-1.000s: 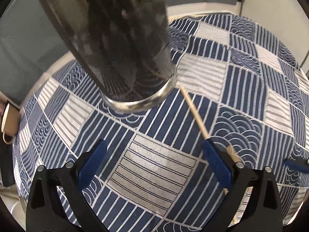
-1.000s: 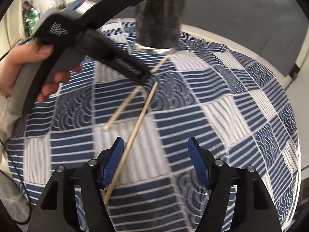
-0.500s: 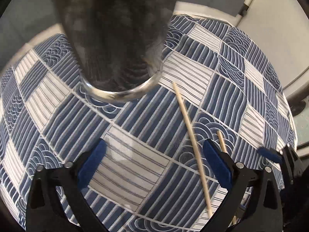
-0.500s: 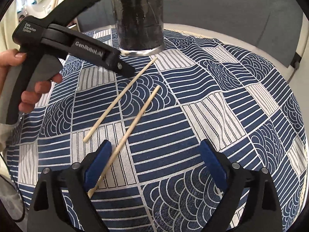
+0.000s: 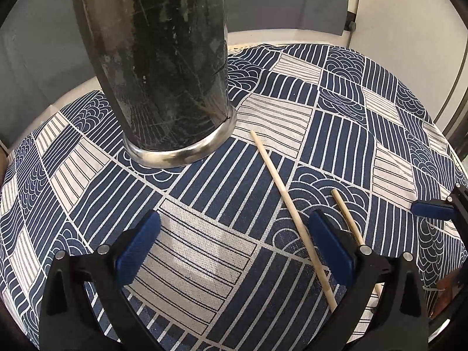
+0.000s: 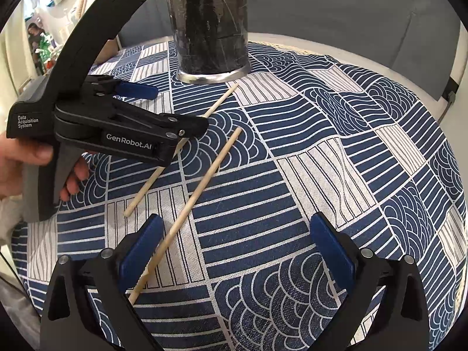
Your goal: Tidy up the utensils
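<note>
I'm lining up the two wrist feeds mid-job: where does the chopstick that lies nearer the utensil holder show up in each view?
Left wrist view: the chopstick nearer the holder runs diagonally from right of the holder's base down under the left gripper's right finger.
Right wrist view: the same chopstick lies left of centre, its middle hidden behind the left gripper's body.
Shared landmark: the dark utensil holder, at the top in both.

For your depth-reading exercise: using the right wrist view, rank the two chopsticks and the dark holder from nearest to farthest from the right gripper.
1. Nearer chopstick, running past the right gripper's left finger.
2. Second chopstick, further left, under the left gripper.
3. Dark holder, upright at the cloth's far edge.
</note>
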`<move>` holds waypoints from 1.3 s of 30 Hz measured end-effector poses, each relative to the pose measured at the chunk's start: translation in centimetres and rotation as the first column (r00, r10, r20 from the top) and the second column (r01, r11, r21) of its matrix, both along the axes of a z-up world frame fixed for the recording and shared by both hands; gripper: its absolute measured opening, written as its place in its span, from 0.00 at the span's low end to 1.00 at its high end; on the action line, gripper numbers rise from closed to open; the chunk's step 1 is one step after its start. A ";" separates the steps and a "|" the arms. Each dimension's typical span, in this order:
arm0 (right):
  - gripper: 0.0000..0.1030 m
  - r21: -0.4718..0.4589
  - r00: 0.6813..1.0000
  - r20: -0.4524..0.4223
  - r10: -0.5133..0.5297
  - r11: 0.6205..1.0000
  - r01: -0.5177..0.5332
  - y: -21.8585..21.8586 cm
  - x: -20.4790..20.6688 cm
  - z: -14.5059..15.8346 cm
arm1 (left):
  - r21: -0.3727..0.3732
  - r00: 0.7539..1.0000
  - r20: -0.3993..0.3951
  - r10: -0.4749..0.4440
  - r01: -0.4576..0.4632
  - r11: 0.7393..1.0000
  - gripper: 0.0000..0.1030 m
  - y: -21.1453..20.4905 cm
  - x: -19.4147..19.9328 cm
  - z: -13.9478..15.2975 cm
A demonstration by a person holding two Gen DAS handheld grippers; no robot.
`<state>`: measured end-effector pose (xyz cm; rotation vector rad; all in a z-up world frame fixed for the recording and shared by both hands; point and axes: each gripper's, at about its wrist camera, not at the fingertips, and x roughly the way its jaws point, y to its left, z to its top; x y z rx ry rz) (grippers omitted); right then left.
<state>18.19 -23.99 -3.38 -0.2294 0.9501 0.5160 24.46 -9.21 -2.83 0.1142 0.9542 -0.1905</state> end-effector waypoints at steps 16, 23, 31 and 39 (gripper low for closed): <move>0.04 0.016 0.995 -0.092 -0.048 0.999 0.050 -5.5 0.5 0.9 | 0.019 0.979 -0.002 -0.202 0.202 0.979 0.08 1.4 -4.0 0.9; 0.04 0.266 0.996 -0.079 -0.049 0.962 0.068 -7.6 -2.4 2.4 | -0.033 0.998 -0.016 -0.065 0.064 0.997 0.05 10.6 -10.1 0.5; 0.04 0.465 0.991 0.131 0.011 0.883 -0.071 -4.3 -2.4 9.8 | -0.219 0.980 0.191 0.062 -0.019 0.975 0.05 16.1 -13.2 6.7; 0.05 0.573 0.935 0.354 0.000 0.791 -0.217 0.2 4.0 17.5 | -0.311 0.890 0.456 0.003 0.156 0.937 0.05 15.4 -7.2 16.3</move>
